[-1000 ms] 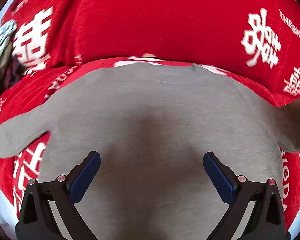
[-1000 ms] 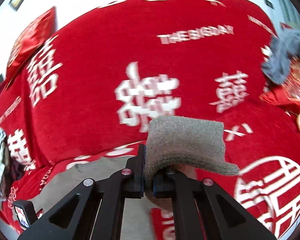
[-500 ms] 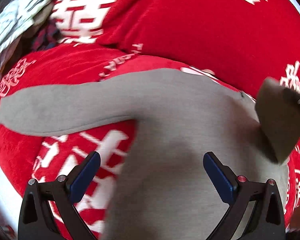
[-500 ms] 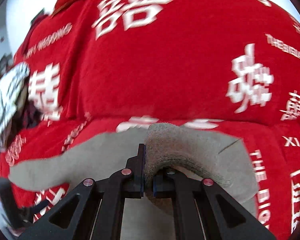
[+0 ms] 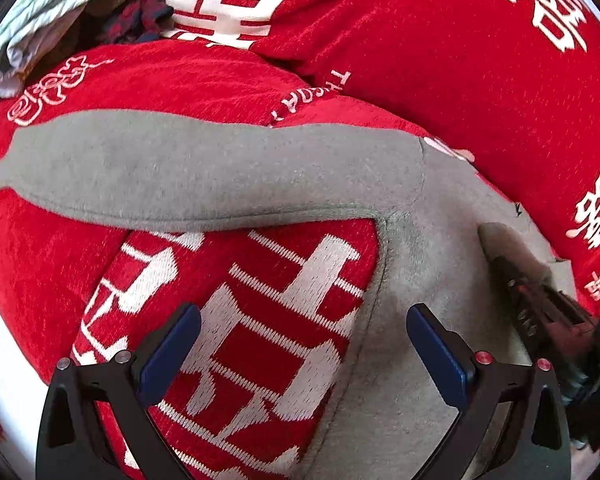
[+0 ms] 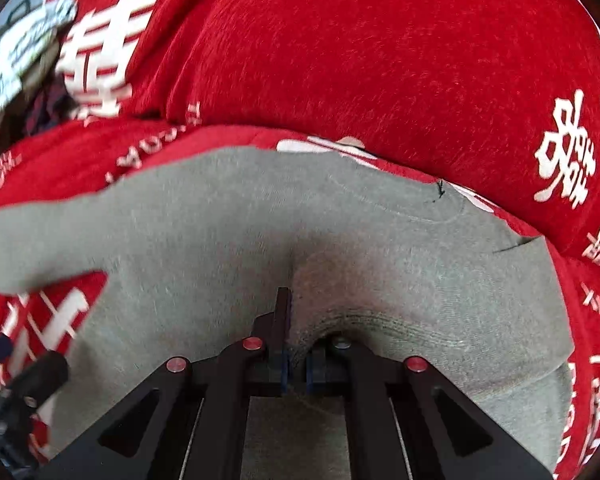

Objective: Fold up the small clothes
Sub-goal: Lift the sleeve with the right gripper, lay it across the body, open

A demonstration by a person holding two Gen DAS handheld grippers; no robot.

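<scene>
Cloth fills the left wrist view: a grey top [image 5: 412, 264] lies flat on a red cover with white characters [image 5: 420, 60]. A second ago the camera looked squarely down on the grey body; now the body sits to the right and one long grey sleeve [image 5: 204, 176] stretches out to the left across the red. The left tool [image 5: 304, 346] points steeply down with its blue pads [image 5: 168, 350] wide apart and nothing between them, one pad over the red cover and the other over the grey cloth. At the right edge the right tool [image 5: 540, 300] reaches in, blurred, with a cuff of grey cloth at its tip. A pile of pale striped and dark clothes [image 5: 52, 20] lies at the upper left, well apart from the top.

From the right wrist, the right tool [image 6: 296, 372] is pinched narrow on a ribbed grey cuff [image 6: 380, 324] of the same top [image 6: 228, 232]. A second ago this cuff hung above bare red cover; now it lies over the grey body, the sleeve folded inward. The jaws have just been opening slightly, the cuff between them. Red cover [image 6: 360, 48] rises behind the top's far edge. The left tool [image 6: 16, 376] shows blurred at the lower left
</scene>
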